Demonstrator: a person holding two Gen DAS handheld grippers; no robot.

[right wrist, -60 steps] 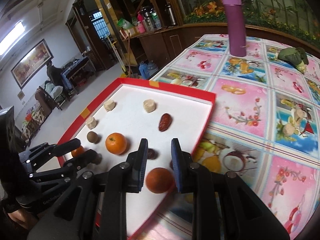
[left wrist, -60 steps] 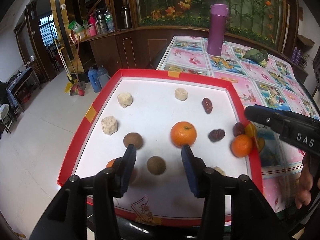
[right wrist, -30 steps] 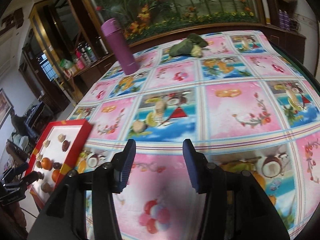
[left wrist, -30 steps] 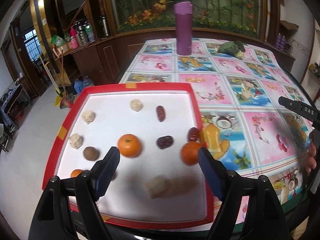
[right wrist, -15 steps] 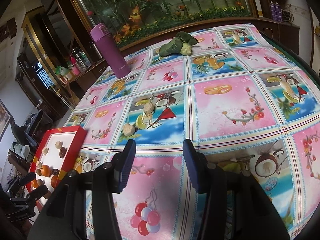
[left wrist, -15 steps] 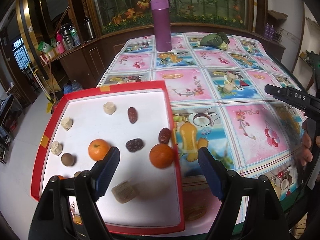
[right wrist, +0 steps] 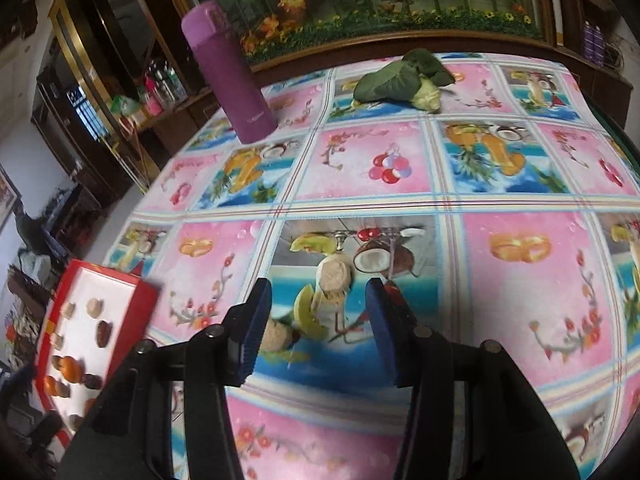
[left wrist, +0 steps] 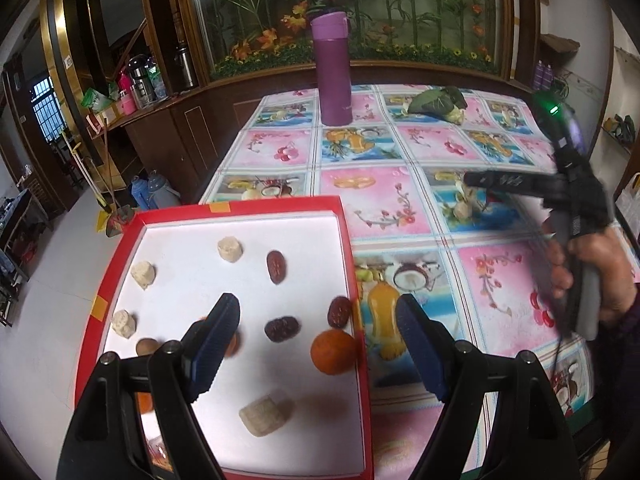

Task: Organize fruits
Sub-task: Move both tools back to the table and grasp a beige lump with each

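Surface: table under a pink-and-blue fruit-print cloth (right wrist: 520, 288); planted glass case behind it.
Tray (left wrist: 354, 276): red rim, white floor, at the cloth's left edge.
Oranges: one whole (left wrist: 333, 351) against the tray's right rim; a second and an orange sliver partly hidden behind my left fingers.
Dates: 3 counted. One (left wrist: 276, 266) mid-tray, one (left wrist: 281, 328) centre, one (left wrist: 339, 311) touching the right rim just above the orange.
Pale lumps: 4 in tray, namely (left wrist: 230, 249), (left wrist: 143, 275), (left wrist: 123, 323) and (left wrist: 265, 416) nearest me.
Brown ball: 1 (left wrist: 146, 347), left side.
Loose lump (right wrist: 335, 276): 1, on the cloth, well apart from the tray.
Left claw (left wrist: 318, 350): jaws spread wide, nothing between them, over the tray's right half.
Right claw (right wrist: 316, 326): jaws spread, empty, low over the cloth, with the loose lump just ahead between the tips.
Flask (left wrist: 333, 69): 1, purple, upright, far end.
Greens (right wrist: 400, 76): 1 leafy bundle, far end.
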